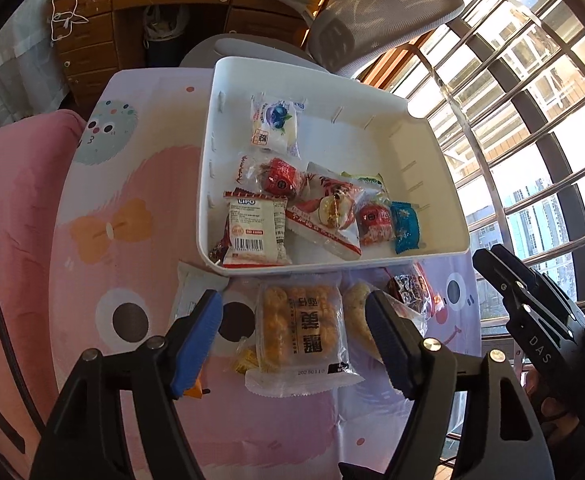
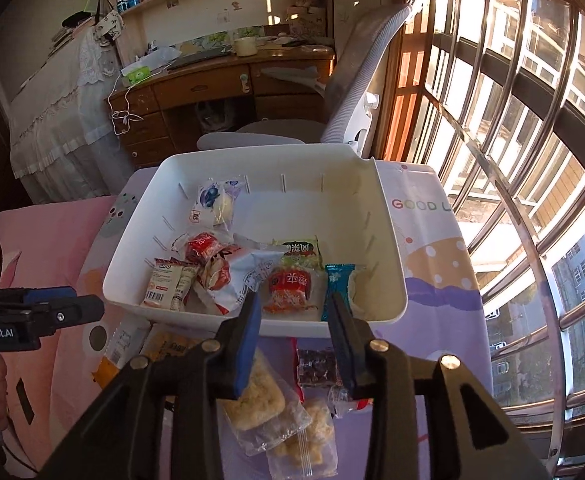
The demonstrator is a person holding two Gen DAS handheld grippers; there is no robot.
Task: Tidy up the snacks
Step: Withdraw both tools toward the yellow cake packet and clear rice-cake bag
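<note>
Left gripper [image 1: 294,338]: jaws spread wide and holding nothing, with the pack of golden puffs [image 1: 300,330] lying flat on the cloth between the two blue pads.
Right gripper [image 2: 294,338]: jaws parted to a middling gap and empty; it hangs over the near rim of the tray [image 2: 388,312], with the loose packs under and just behind its pads.
Tray: white, open-topped, resting on the cloth-covered desk [image 1: 140,184]. It already holds a heap of wrapped snacks along its near side — a blueberry pack [image 1: 274,126] sits apart towards the far left corner, and the far right part is bare.
Snacks outside the tray: the pack of golden puffs, a clear pack with a pale rice cracker [image 2: 254,400], a dark red-wrapped pack [image 2: 318,368] and a pale pack [image 1: 190,292] by the tray's near-left corner. All lie on the cloth just in front of the tray's near wall.
Key relation: the pack of golden puffs lies straight ahead of the left jaws, its long axis running away from the camera towards the tray — so the pads would meet its two long edges.
Nearer hand: the left, by judgement; the right is closer to the cracker and the dark red-wrapped pack.
Doubt: whether the left pads touch the cloth or float above the pack cannot be told from this view.
Likely step: close on the pack, lift, carry it forward over the near wall.
</note>
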